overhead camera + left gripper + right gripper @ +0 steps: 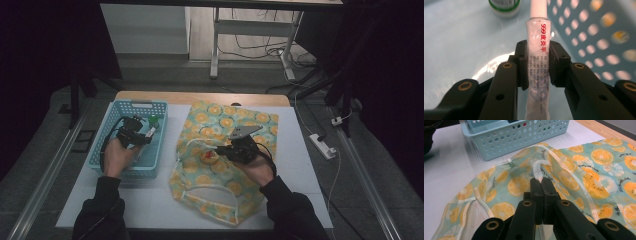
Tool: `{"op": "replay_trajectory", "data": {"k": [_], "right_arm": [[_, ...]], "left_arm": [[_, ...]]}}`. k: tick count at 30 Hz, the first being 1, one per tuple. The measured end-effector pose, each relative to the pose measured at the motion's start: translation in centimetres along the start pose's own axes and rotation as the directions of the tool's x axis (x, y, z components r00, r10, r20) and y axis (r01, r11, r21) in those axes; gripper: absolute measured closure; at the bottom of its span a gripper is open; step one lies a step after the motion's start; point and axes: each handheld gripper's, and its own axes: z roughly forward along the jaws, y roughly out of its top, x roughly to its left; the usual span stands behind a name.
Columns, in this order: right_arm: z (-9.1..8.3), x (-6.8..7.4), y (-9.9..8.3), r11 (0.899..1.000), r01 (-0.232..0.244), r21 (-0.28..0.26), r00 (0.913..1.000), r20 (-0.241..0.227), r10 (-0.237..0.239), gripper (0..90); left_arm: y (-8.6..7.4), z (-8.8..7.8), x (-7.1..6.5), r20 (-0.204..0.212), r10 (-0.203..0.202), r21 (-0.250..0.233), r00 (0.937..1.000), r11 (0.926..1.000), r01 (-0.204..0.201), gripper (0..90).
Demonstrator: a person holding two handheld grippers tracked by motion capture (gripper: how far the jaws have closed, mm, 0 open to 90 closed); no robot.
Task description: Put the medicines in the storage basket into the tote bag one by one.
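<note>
Two pairs of tongs are busy, and each one has a job. The left tongs [537, 61] are down inside the blue basket [100, 150], and they squeeze a white tube [537, 50] with red writing on it. The tube sits right between the two black pads, with its ribbed white cap pointing away from the tongs. Just past the cap, a little to the side, stands a small bottle with a green band [504, 6] on the basket floor.

The right tongs [542, 182] are shut tight on a white strap [537, 168] of the fruit bag [599, 165] — the cloth one with orange slices all over it. The strap pokes up out of the tip of the tongs, and the bag spreads out flat on the bench [449, 170] on both sides of them. From the high view, something small and red [207, 157] lies on the bag close to the right tongs; I cannot tell what it is.

It looks like the things from the basket are meant to go into the bag. The picking-up part seems done for the tube — it is gripped but not yet lifted out of the basket. The bag is held by its strap, maybe to keep its mouth open. What is left, I think, is to carry the tube over, drop it in the bag, and then come back for the green bottle.
</note>
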Motion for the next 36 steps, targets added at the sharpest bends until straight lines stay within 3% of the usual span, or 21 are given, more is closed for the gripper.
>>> {"op": "replay_trajectory", "data": {"k": [7,17,25,27,28,29,32,35,36], "right_arm": [[0.3,0.1,-0.1,1.0,0.002,0.01,1.0,-0.006,-0.002,89.9],[0.4,0.2,-0.1,1.0,0.005,0.013,1.0,-0.007,-0.005,89.9],[0.4,0.2,-0.1,1.0,0.007,0.015,0.9999,-0.008,-0.006,89.9],[0.4,0.2,-0.1,1.0,0.005,0.014,1.0,-0.007,-0.005,89.9],[0.4,0.2,-0.1,1.0,0.005,0.015,1.0,-0.006,-0.005,89.9],[0.4,0.2,-0.1,1.0,0.007,0.015,1.0,-0.006,-0.007,89.9],[0.4,0.2,-0.1,1.0,0.008,0.017,0.9999,-0.007,-0.008,89.9],[0.4,0.2,-0.1,1.0,0.009,0.018,0.9999,-0.007,-0.008,89.9],[0.4,0.2,-0.1,1.0,0.009,0.017,0.9999,-0.006,-0.008,89.9]], "left_arm": [[-0.2,-2.1,0.4,0.049,-0.017,-0.112,0.9987,0.9934,0.022,71.0],[0.1,-3.8,-0.2,0.114,-0.003,-0.206,0.9935,0.9783,0.027,71.0],[0.5,-4.4,-1.1,0.153,0.026,-0.245,0.9878,0.9695,0.012,71.0],[0.6,-4.9,-1.5,0.173,0.042,-0.271,0.984,0.9627,0.007,71.0],[0.6,-4.9,-1.5,0.173,0.042,-0.271,0.984,0.9627,0.007,71.0],[0.7,-5.3,-1.8,0.19,0.051,-0.29,0.9805,0.9569,0.006,71.0],[0.9,-5.7,-2.4,0.215,0.074,-0.314,0.9739,0.9493,-0.002,71.0],[1.1,-6.0,-2.9,0.23,0.092,-0.327,0.9689,0.9451,-0.013,71.0],[1.3,-6.3,-3.5,0.243,0.113,-0.341,0.9634,0.9397,-0.025,71.0]]}}
